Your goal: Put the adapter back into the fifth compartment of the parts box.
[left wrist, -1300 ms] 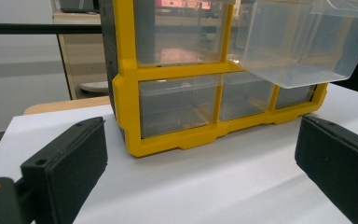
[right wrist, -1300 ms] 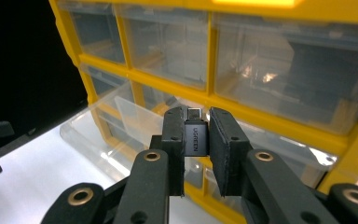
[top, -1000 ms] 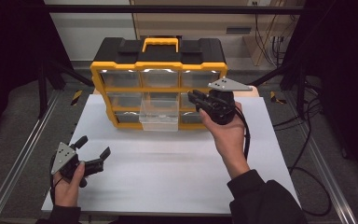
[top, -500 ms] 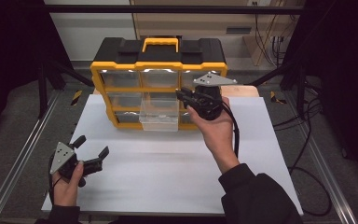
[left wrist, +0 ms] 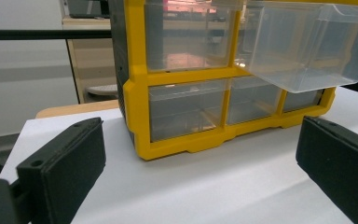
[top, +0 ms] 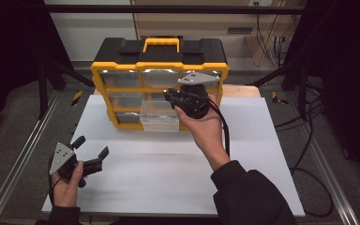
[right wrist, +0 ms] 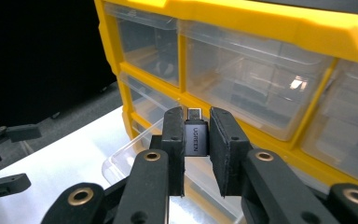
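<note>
My right hand-held gripper (right wrist: 196, 154) pinches the small adapter (right wrist: 196, 135); I should center it over the pulled-out drawer (top: 159, 119) at seven o'clock, then release.

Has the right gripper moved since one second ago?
Yes. The right gripper, shut on a small adapter, has shifted left along the yellow organizer, toward the pulled-out clear drawer.

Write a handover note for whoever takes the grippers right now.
Right gripper: shut on a small dark adapter, held above the pulled-out clear drawer of the yellow organizer.
Left gripper: open, holding nothing, low over the white table, apart from the organizer.
Done: drawer open, adapter picked up.
Left: probably drop the adapter into the drawer, then push the drawer shut.
</note>
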Demonstrator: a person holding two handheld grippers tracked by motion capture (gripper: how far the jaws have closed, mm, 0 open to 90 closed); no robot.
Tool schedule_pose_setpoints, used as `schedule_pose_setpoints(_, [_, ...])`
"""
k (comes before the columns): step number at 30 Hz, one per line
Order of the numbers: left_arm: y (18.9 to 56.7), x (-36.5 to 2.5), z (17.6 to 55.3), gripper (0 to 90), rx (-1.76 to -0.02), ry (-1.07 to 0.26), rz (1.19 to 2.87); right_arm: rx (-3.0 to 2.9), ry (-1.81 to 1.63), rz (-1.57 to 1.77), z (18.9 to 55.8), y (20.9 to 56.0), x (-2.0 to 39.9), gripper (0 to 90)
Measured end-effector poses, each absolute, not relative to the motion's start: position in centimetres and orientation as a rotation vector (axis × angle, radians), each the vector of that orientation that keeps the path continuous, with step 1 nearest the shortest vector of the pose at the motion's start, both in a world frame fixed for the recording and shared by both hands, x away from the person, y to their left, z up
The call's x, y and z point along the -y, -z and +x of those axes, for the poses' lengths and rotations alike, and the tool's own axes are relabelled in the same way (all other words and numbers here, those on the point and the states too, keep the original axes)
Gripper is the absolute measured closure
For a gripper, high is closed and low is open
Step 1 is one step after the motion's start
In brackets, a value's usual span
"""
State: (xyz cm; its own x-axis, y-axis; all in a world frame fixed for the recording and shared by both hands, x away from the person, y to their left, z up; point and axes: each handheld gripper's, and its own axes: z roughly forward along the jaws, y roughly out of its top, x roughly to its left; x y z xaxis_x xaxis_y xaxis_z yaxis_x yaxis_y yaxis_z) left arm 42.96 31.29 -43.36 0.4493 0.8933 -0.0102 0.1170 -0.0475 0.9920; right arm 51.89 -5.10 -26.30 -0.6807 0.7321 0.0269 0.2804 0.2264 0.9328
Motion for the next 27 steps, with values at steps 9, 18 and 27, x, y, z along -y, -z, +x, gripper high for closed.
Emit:
schedule_pose_setpoints(9, [43.2,-31.0,43.0,1.2,-0.917,-0.814,1.496,-2.128,-1.418,0.945,52.5,27.2,4.3,76.5])
schedule_pose_setpoints(18, [43.1,-31.1,43.0,1.2,-0.912,-0.820,1.486,-2.167,-1.388,0.941,52.6,27.4,3.6,76.5])
schedule_pose_setpoints(27, [43.0,-30.9,42.7,1.3,-0.899,-0.826,1.491,-2.193,-1.380,0.966,53.0,28.1,3.3,76.5])
